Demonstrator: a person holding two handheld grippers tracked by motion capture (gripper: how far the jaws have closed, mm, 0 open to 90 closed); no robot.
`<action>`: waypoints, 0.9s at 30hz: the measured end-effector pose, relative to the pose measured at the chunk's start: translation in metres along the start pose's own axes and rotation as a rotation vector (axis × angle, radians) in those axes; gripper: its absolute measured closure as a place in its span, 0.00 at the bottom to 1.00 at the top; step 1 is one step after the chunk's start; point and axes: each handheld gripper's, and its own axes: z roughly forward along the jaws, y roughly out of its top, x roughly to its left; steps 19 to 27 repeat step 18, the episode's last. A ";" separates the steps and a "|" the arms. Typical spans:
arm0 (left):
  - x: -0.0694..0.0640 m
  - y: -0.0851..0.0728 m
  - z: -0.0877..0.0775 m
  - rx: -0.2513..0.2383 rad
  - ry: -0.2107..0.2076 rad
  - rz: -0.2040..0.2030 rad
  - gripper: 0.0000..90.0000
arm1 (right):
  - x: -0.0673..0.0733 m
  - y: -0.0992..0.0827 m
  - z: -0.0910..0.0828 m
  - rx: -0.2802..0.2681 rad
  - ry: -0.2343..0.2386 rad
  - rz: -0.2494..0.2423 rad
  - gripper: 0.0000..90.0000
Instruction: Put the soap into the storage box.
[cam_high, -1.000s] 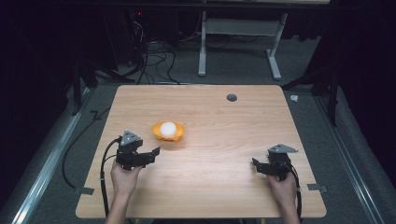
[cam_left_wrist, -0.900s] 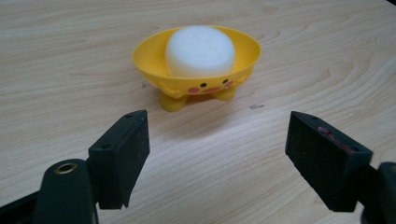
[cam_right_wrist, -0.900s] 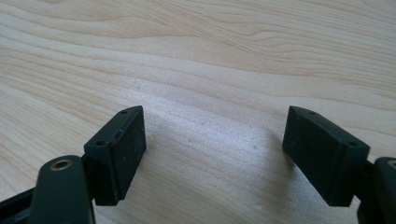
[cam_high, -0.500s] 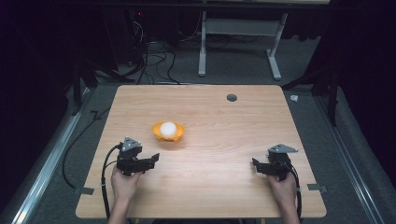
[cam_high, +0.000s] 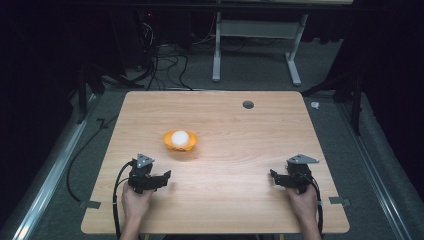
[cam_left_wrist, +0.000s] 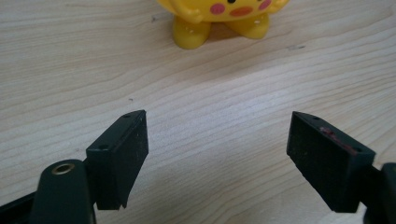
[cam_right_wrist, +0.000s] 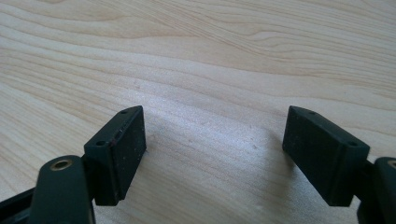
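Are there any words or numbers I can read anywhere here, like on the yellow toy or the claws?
None. The yellow toy has only pink cheek spots and an orange mouth, no writing. The left claw, the right claw and the wooden table bear no letters, numbers or signs that can be read.

We find no readable text, labels, brands or nos. anywhere. The yellow toy carries painted pink cheek spots and an orange mouth patch in the left gripper view, but no letters. The wooden table shows grain only, w/ no markings we can read. Gripper jaws are plain black, no print visible.
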 end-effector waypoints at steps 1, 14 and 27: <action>0.000 -0.001 0.002 0.005 0.004 0.000 0.24 | 0.000 0.000 0.000 0.000 0.000 0.000 0.25; -0.007 -0.013 0.021 -0.005 0.058 0.033 0.19 | 0.000 0.000 0.000 0.000 0.000 0.000 0.25; -0.007 -0.013 0.021 -0.005 0.057 0.034 0.18 | 0.000 0.000 0.000 0.000 -0.001 0.000 0.25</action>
